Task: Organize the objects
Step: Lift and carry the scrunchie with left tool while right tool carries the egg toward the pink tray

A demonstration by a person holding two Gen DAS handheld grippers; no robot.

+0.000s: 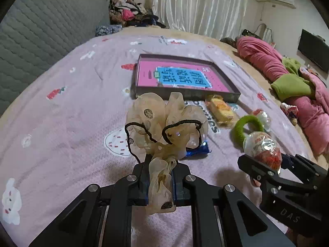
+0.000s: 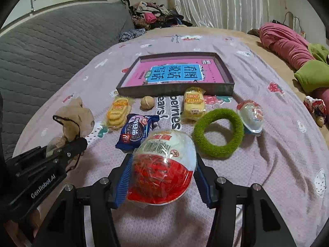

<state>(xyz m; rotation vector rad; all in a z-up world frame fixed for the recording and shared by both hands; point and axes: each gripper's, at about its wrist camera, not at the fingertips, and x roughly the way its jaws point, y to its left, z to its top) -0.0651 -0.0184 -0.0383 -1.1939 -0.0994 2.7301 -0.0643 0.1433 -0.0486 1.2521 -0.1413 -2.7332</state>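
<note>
Left gripper (image 1: 160, 177) clenched on beige scrunchie (image 1: 164, 123), right gripper (image 2: 162, 175) grasping slick egg-shaped toy (image 2: 162, 164), both above bedspread (image 2: 267, 144) short of tray (image 2: 176, 90): risks egg squirting out, scrunchie's loose cord snagging.

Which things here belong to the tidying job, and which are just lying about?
Job:
left tool gripping beige scrunchie
right tool gripping egg-shaped treat
tray
green ring
cookie packet

Lying about:
clothes pile
pink quilt
</note>
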